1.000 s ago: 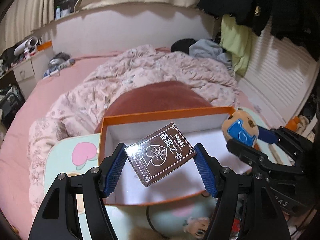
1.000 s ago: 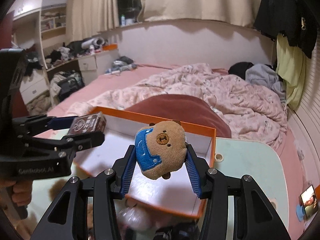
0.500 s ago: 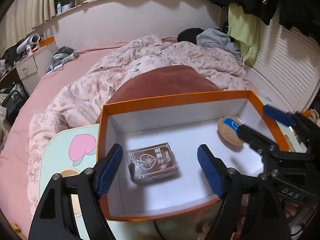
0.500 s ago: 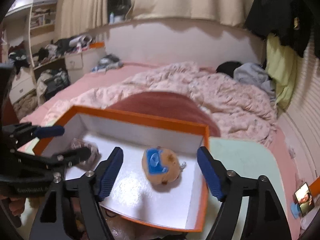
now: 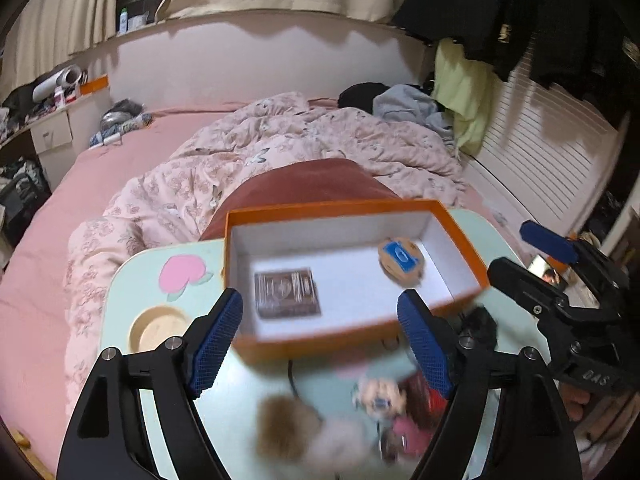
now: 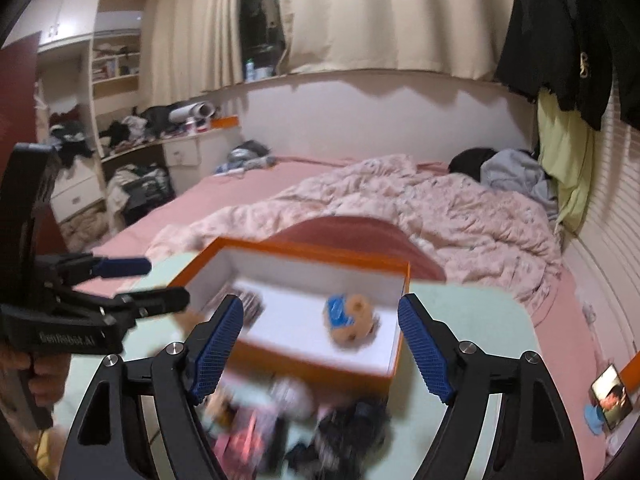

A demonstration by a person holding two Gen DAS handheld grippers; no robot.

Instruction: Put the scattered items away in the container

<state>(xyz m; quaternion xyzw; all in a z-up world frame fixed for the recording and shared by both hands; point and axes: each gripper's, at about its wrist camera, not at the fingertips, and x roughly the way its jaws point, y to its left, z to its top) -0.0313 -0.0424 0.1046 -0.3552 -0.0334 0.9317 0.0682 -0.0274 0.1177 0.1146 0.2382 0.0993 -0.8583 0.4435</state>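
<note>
An orange box (image 5: 352, 208) with a white inside stands on the pale green table. In it lie a brown card pack (image 5: 287, 293) on the left and a small bear plush (image 5: 400, 259) with a blue patch on the right. My left gripper (image 5: 320, 320) hangs open and empty over the box's near edge. My right gripper (image 6: 320, 320) is likewise open and empty, with the plush (image 6: 352, 318) lying in the box (image 6: 304, 248) beyond it. Each gripper shows in the other's view: the right gripper (image 5: 514, 250), the left gripper (image 6: 164, 282). The card pack (image 6: 248, 304) is partly hidden by a finger.
Blurred loose items lie on the table in front of the box: a fluffy brown plush (image 5: 288, 420), a small doll (image 5: 380, 396), dark and pink pieces (image 6: 348, 424). A round recess (image 5: 156, 328) is at the table's left, a phone (image 6: 610, 396) at its right. Behind is a bed with a maroon cushion (image 5: 312, 184).
Both grippers opened and let go: the card pack and the bear plush dropped into the box. Both grippers then drew back and up, bringing the loose items before the box into view.
</note>
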